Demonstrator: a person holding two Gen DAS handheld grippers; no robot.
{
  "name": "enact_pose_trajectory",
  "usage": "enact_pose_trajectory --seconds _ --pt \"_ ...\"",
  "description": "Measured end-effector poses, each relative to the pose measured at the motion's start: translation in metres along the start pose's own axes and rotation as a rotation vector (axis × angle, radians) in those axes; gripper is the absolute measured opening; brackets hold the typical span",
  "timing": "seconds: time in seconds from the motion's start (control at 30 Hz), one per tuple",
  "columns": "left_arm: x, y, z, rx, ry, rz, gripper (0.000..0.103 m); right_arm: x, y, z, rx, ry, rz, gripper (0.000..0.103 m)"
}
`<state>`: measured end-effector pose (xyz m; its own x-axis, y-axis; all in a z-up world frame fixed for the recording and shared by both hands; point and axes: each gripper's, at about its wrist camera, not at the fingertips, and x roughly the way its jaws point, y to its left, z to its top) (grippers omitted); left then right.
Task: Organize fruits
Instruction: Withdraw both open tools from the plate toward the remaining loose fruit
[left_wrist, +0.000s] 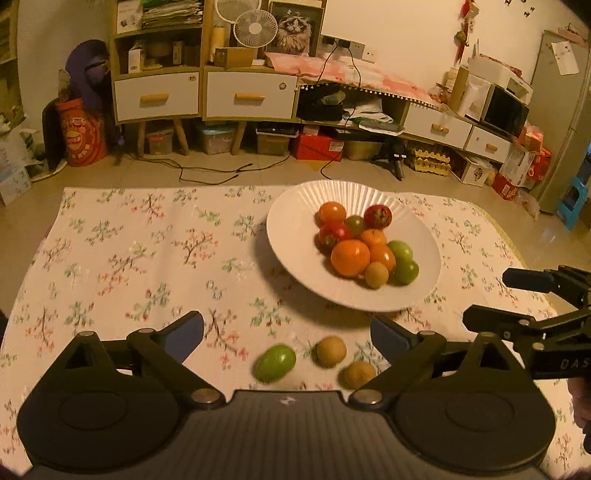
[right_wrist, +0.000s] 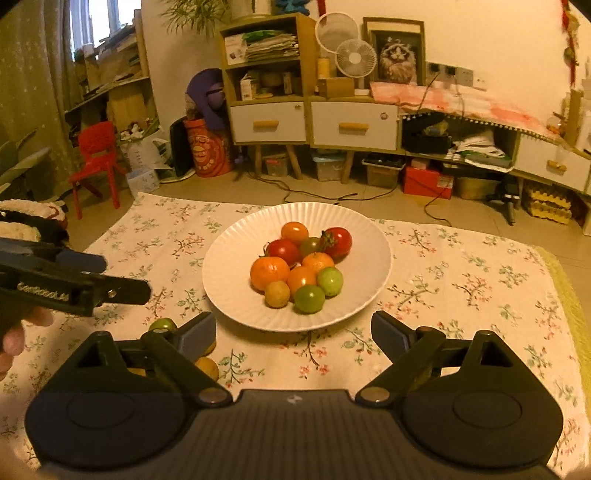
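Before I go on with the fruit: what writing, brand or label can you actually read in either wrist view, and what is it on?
"DAS": white letters, cut off at the frame edge, on the side of the right gripper, seen from the left wrist.
"GenRobot.AI", my best reading: white letters on the side of the left gripper, seen from the right wrist.
Red floor container: printed design, too blurred to read.
Boxes along the wall: print too small to read.

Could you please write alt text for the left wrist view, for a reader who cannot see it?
A white plate piled with orange, red and green fruit sits on a floral tablecloth. Nearer the camera, a green fruit and two brown fruits lie on the cloth between the open left gripper fingers.
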<state>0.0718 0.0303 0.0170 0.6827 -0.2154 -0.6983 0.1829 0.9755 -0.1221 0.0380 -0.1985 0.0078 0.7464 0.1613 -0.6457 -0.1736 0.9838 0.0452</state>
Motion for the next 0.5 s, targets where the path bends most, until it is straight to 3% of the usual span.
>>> enact_pose_trajectory --seconds 0.33,0.5 --pt "-0.012 -0.003 -0.025 0.075 -0.016 0.043 0.094 -0.006 0.017 -0.019 -0.011 -0.003 -0.035 0.096" --pt "-0.015 0.002 -0.041 0.055 -0.024 0.051 0.094 -0.003 0.022 -0.027 -0.020 0.012 -0.035 0.099"
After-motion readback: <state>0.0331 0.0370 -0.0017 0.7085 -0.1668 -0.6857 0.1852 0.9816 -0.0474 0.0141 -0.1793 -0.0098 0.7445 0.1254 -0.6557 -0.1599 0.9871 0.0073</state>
